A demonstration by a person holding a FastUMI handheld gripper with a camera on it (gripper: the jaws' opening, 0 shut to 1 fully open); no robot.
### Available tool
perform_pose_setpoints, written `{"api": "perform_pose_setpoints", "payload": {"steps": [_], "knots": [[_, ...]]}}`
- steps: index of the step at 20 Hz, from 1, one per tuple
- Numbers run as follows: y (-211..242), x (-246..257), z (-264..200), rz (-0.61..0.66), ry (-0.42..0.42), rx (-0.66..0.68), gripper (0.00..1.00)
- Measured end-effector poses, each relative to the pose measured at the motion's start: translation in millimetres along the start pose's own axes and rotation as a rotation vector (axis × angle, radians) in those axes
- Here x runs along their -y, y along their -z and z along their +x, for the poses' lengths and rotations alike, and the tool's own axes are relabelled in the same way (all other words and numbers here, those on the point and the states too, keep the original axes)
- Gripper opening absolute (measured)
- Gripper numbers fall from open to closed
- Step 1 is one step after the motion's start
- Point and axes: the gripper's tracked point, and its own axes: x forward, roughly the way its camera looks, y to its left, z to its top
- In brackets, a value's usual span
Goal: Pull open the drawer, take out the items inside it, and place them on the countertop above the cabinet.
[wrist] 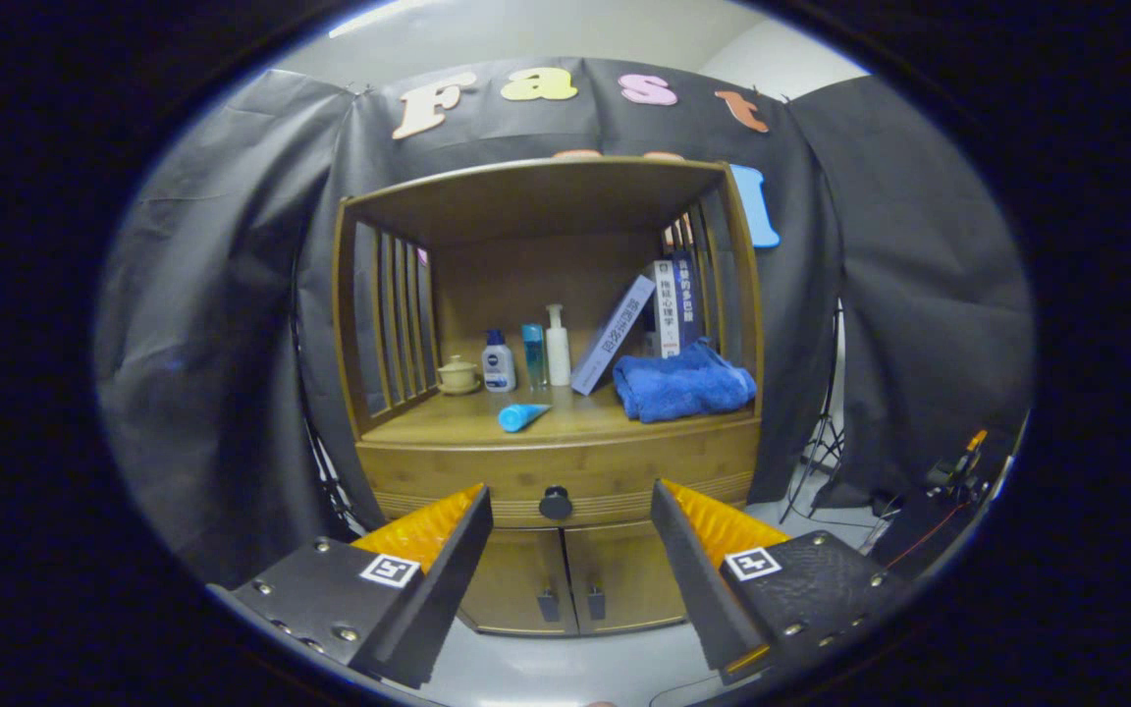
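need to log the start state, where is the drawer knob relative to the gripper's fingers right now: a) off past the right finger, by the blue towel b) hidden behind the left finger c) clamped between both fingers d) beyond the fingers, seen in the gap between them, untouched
d: the drawer knob sits on the closed drawer front beyond the open gripper, framed in the gap, neither finger touching it.

You face black cloth [222,295] draped as the booth's wall, a pale ceiling [565,29] above it, a light stand [826,442] on the grey floor [565,668] beside the wooden cabinet [526,196].
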Motion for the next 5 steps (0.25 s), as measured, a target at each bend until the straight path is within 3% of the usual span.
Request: {"api": "perform_pose_setpoints", "payload": {"steps": [5], "knots": [[-46.8,-21.1,-40.9,-0.047,-0.050,0.064,0.97]]}}
